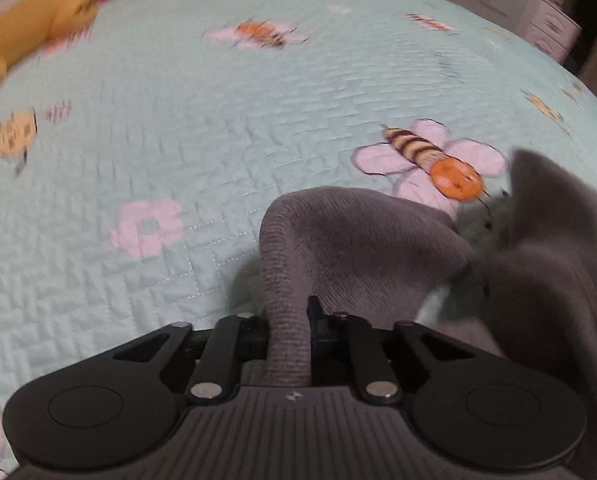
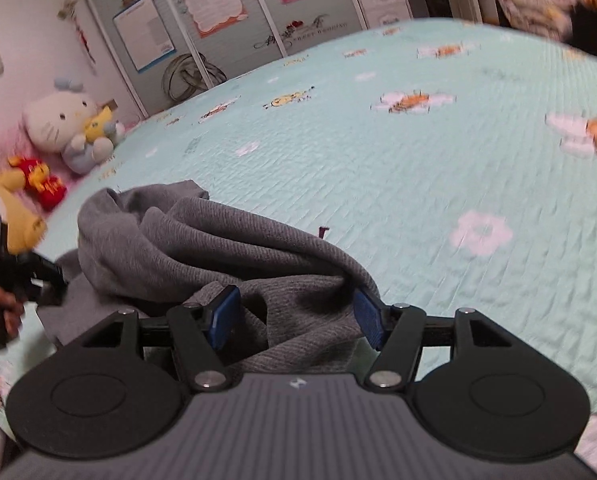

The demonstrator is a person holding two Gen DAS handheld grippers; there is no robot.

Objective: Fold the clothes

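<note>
A grey knit garment [image 1: 338,240] lies bunched on a pale blue quilted bedspread [image 1: 178,160] with bee and flower prints. My left gripper [image 1: 288,320] is shut on a ribbed edge of the garment, which rises between its fingers. In the right wrist view the same garment [image 2: 202,248] is heaped in front of my right gripper [image 2: 294,320]. Its blue pads [image 2: 224,316] stand wide apart with grey cloth lying between them, not pinched. The left gripper [image 2: 42,280] shows at the far left there, at the garment's edge.
Plush toys, a white cat [image 2: 64,124] and a yellow bear with a red shirt [image 2: 30,184], lie at the bed's far left. Wardrobe doors with posters [image 2: 210,0] stand behind the bed. Bare bedspread [image 2: 418,160] stretches ahead and right.
</note>
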